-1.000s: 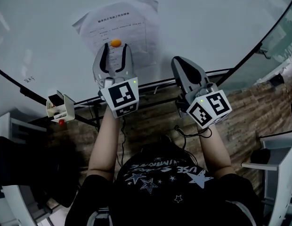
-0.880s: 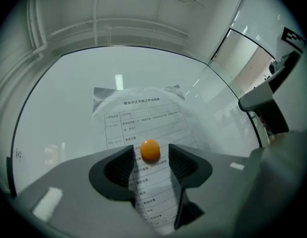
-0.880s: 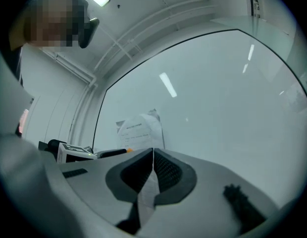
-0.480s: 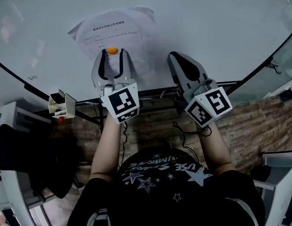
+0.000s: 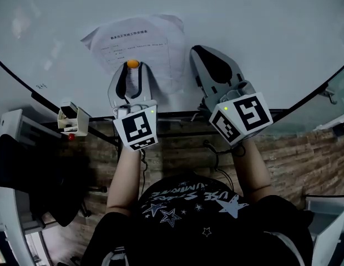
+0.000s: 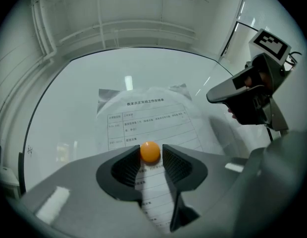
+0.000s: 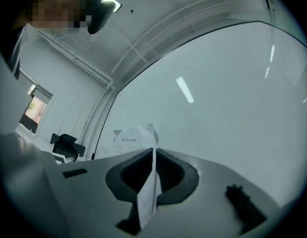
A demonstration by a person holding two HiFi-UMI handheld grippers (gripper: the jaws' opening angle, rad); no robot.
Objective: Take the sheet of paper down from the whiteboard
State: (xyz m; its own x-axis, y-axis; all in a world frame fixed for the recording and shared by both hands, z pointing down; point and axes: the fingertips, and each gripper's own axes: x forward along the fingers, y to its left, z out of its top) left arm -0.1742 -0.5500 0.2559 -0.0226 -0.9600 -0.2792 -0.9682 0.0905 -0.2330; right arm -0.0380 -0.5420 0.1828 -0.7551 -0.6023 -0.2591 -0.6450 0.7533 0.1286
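A printed sheet of paper (image 5: 140, 39) hangs on the whiteboard (image 5: 255, 21), pinned by an orange ball magnet (image 5: 132, 64). My left gripper (image 5: 133, 67) points at the board with the magnet (image 6: 150, 151) between its fingertips. Its jaws are closing, the pads close on either side and a thin gap still showing on the right. My right gripper (image 5: 195, 51) is at the sheet's lower right edge. In the right gripper view its jaws (image 7: 154, 150) are shut on a fold of the paper (image 7: 147, 195), which stands edge-on between the pads.
A small white holder (image 5: 71, 121) with a red-tipped item hangs on the board's lower rail (image 5: 177, 115) at the left. Below the board lies a brick-patterned floor (image 5: 294, 143). A dark chair (image 5: 28, 187) stands at the left.
The right gripper has risen along the board to the sheet's right edge. The left gripper's jaws have narrowed around the orange magnet while it stayed in place.
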